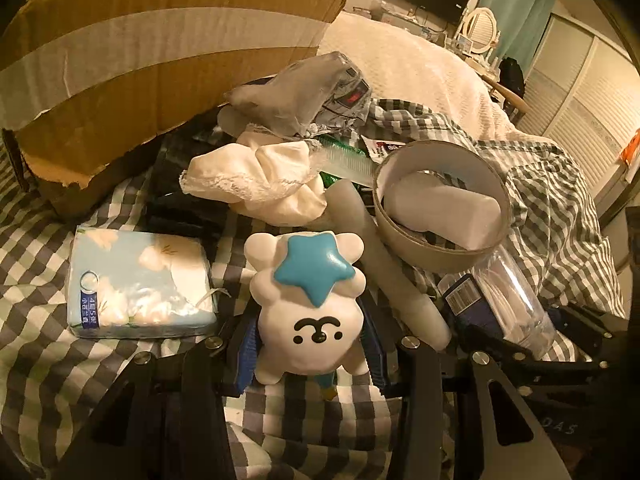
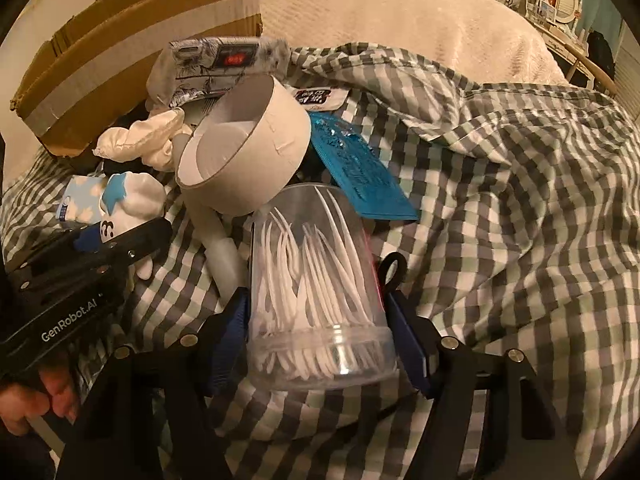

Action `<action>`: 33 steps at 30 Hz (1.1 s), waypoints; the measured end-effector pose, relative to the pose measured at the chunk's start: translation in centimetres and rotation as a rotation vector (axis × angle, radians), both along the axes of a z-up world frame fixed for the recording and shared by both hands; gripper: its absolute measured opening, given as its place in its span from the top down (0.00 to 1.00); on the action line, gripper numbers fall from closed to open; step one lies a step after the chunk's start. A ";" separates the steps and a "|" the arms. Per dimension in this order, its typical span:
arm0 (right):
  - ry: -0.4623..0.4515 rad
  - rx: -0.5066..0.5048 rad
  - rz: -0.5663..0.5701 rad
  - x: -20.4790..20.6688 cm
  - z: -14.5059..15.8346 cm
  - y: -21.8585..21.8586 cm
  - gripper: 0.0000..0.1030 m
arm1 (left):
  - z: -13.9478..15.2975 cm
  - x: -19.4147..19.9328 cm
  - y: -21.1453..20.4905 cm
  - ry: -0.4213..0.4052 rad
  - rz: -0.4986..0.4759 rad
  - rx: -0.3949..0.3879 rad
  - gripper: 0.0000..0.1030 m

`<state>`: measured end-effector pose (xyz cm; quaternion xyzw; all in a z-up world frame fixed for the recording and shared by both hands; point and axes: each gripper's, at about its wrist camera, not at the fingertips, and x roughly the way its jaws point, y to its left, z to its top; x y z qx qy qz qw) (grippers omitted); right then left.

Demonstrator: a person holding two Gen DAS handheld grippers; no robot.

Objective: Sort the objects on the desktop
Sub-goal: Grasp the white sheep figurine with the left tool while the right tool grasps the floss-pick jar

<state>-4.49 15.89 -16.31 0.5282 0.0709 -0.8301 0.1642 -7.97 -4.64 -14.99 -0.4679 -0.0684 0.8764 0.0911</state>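
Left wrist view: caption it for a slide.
Left gripper clamps a white bear toy beside a tissue pack on checked cloth.

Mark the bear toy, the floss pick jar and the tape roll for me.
bear toy [image 1: 308,320], left wrist view, white belly.
floss pick jar [image 2: 316,300], right wrist view, clear side wall.
tape roll [image 2: 260,160], right wrist view, outer wall.
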 end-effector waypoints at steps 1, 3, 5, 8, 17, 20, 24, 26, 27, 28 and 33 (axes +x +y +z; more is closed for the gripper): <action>-0.005 0.004 0.002 0.0 -0.3 0.0 0.38 | 0.1 0.1 -0.2 0.004 0.001 0.001 0.56; -0.002 0.012 0.002 0.1 -0.5 -0.3 0.38 | 0.1 0.0 0.3 0.010 -0.001 0.003 0.56; 0.003 0.007 -0.003 0.2 -0.4 -0.2 0.39 | 0.3 0.2 0.2 0.022 0.000 0.005 0.56; 0.006 -0.016 -0.014 0.7 0.1 0.3 0.39 | 0.8 0.7 0.0 0.040 0.004 0.007 0.56; 0.093 -0.030 0.002 3.3 3.3 0.3 0.39 | 2.2 1.7 -0.2 0.088 0.004 0.006 0.56; 0.097 -0.046 0.000 3.7 3.9 0.3 0.39 | 2.6 2.0 -0.2 0.097 0.001 0.010 0.56; 0.112 -0.072 -0.014 3.5 4.9 0.2 0.39 | 3.4 2.4 -0.4 0.123 0.003 0.013 0.56; 0.124 -0.091 -0.020 3.7 5.3 0.5 0.39 | 4.0 2.6 -0.5 0.138 0.006 0.016 0.56; 0.132 -0.101 -0.023 3.8 5.7 0.7 0.39 | 4.3 2.7 -0.5 0.147 0.006 0.015 0.56; 0.138 -0.107 -0.025 3.9 6.0 0.7 0.39 | 4.6 2.8 -0.7 0.157 0.008 0.015 0.56; 0.174 -0.131 -0.025 4.3 7.7 0.6 0.39 | 6.4 3.5 -0.9 0.205 0.017 0.018 0.56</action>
